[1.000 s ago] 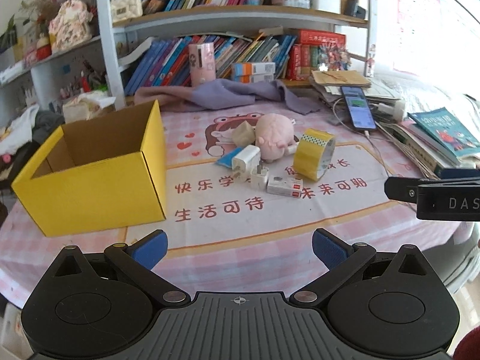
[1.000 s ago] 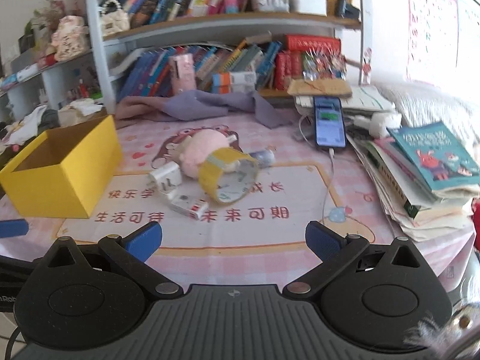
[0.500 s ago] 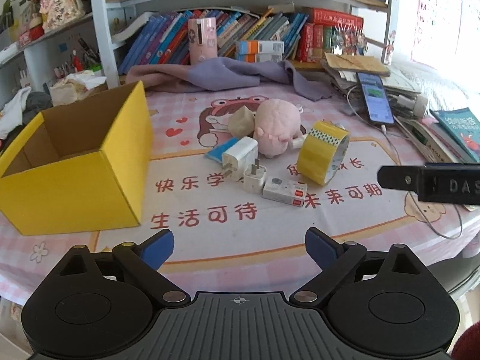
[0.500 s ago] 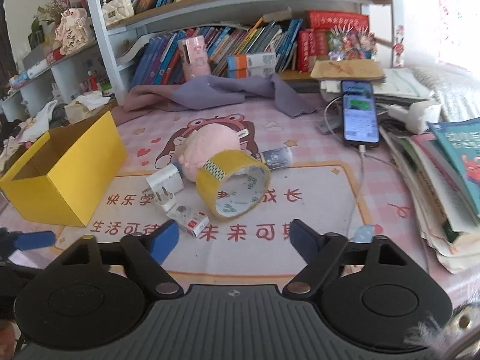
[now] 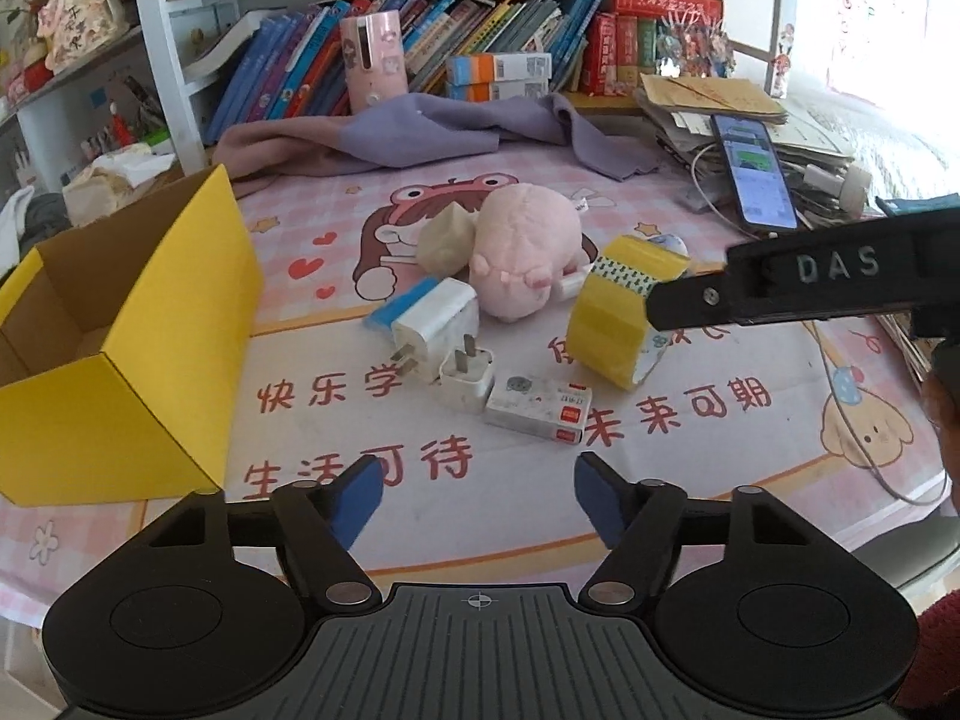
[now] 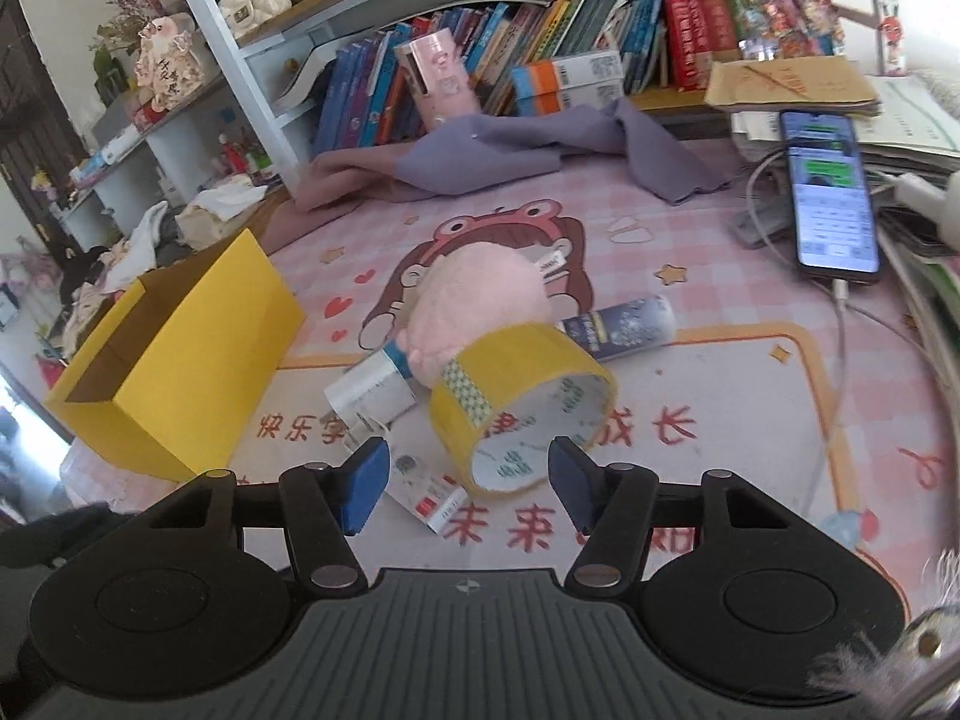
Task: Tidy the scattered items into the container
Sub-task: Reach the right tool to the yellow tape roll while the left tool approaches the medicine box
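An open yellow cardboard box (image 5: 138, 324) stands at the left of the table; it also shows in the right wrist view (image 6: 180, 354). Scattered in the middle lie a pink plush pig (image 5: 522, 252), a yellow tape roll (image 5: 618, 312), two white chargers (image 5: 435, 324) (image 5: 468, 375), a small white packet (image 5: 537, 408) and a blue tube (image 6: 618, 324). My left gripper (image 5: 478, 495) is open and empty, just short of the packet. My right gripper (image 6: 468, 477) is open and empty, its fingers either side of the tape roll (image 6: 516, 402), close in front of it.
A purple cloth (image 5: 420, 126) lies at the back below a bookshelf. A phone (image 5: 753, 171) with a cable rests on stacked papers and books at the right. The right gripper's black finger (image 5: 804, 288) crosses the left wrist view over the tape roll.
Both grippers have moved forward and down toward the scattered items. The right one has come close to the tape roll. Both sets of fingers have narrowed but remain open.
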`<state>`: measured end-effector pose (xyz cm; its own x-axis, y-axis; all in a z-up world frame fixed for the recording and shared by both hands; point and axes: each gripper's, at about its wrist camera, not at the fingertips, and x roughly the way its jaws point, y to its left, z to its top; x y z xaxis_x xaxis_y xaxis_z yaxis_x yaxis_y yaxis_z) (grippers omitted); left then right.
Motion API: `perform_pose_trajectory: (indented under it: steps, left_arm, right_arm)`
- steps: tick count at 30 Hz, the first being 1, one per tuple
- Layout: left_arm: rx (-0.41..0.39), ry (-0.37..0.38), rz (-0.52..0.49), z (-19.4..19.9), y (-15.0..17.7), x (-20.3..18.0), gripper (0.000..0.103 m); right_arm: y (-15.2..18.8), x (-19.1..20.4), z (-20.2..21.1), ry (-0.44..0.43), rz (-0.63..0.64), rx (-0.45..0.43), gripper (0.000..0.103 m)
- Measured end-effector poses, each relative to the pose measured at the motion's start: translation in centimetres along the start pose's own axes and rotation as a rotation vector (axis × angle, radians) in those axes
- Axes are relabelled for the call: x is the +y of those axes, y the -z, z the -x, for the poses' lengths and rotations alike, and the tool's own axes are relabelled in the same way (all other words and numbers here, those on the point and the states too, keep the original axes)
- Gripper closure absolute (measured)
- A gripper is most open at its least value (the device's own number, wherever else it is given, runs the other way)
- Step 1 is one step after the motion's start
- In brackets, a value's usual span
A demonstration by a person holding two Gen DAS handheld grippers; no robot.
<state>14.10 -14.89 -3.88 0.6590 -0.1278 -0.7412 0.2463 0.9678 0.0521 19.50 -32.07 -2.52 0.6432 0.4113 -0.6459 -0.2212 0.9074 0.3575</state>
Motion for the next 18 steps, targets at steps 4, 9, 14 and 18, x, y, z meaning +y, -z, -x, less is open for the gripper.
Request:
perform_pose_trajectory:
  steps: [4, 9, 14, 18]
  left_arm:
    - [0.008, -0.01, 0.005, -0.7, -0.6, -0.2, 0.034]
    - [-0.005, 0.024, -0.015, -1.5, -1.4, -0.9, 0.034]
    - [0.022, 0.07, -0.024, -3.6, -2.0, -1.5, 0.035]
    - [0.053, 0.088, -0.025, -5.5, -2.3, -1.8, 0.035]
  right_arm:
    - [-1.0, -0.4, -1.3, -0.026, -0.009, 0.015, 0.046]
    - [-2.0, -0.9, -3.1, -0.053, -0.041, 0.046, 0.049]
    - [-2.6, -1.7, -4.3, -0.043, -0.056, 0.064, 0.062]
    - [-3.1, -2.4, -4.6, -0.045, -0.054, 0.059, 0.073]
